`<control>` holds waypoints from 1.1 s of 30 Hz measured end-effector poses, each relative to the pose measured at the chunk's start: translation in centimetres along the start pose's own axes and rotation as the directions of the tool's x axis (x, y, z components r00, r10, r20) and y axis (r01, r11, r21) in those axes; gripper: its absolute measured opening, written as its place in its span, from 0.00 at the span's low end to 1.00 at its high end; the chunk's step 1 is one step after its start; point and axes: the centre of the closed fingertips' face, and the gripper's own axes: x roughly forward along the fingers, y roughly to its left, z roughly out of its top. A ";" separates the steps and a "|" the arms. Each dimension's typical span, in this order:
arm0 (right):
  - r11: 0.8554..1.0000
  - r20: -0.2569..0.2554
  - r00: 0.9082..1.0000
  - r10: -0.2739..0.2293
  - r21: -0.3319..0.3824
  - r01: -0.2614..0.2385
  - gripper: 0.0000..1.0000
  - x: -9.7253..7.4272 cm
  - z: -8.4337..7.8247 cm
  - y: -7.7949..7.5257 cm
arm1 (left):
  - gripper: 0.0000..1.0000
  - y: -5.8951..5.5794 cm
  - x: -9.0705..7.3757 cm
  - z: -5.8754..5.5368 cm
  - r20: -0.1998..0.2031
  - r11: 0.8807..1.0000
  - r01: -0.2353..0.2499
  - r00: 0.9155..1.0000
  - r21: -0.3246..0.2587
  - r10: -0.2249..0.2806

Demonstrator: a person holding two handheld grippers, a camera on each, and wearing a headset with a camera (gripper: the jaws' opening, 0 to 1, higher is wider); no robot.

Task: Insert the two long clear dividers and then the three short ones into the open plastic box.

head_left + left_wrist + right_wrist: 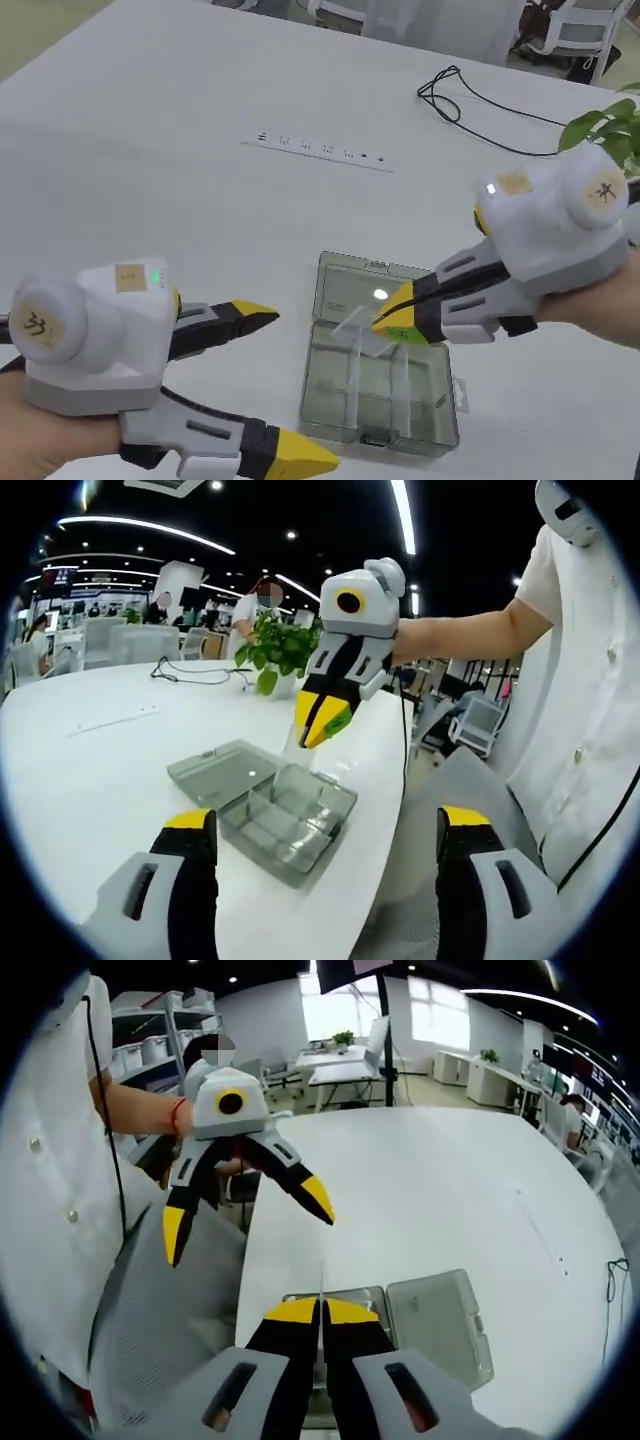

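- Left gripper [292, 388]: held low over the near edge of the table [140, 170], left of the box. The jaws are spread wide and nothing is between them. It is judged to be parked aside so that the box is left unobstructed, and to be near enough to steady it if needed.
- Box [308, 392]: set open on the table between the two grippers, with the lid [345, 282] folded back flat on the far side. Two pale lengthwise strips are made out inside. They are taken to be the long dividers already seated, though this is uncertain because it is clear plastic against clear plastic.
- Right gripper [398, 318]: the jaws are pinched together on a clear divider [362, 338], which is gripped by one edge, presumably so that the free edge can be led down into a slot. The piece is held tilted, just above the far half of the box. In the right gripper view it is seen edge-on, as a thin line rising from between the closed tips.
- Hard to make out:
  - Whether the divider already touches the box.
  - Whether it is a short or a long one, though short is the guess.
  - The slots in the box walls, which are too fine to be read.
  - The near corner of the box, which is cut off behind the right gripper's jaws in that gripper's own view.
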 end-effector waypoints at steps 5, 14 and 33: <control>1.000 -0.005 1.000 -0.004 0.030 0.004 0.03 1.3 -1.2 -0.6 | 1.00 0.2 0.0 -0.6 -0.017 1.000 -0.010 1.000 -0.012 0.010; 0.998 0.000 1.000 -0.013 0.055 0.013 0.03 2.8 -2.1 -1.1 | 1.00 0.5 0.0 -0.6 -0.015 1.000 -0.014 1.000 -0.011 0.014; 1.000 -0.016 1.000 -0.010 0.022 0.010 0.03 3.9 -2.8 -0.9 | 1.00 0.5 0.3 -0.8 -0.011 1.000 -0.016 1.000 -0.025 0.015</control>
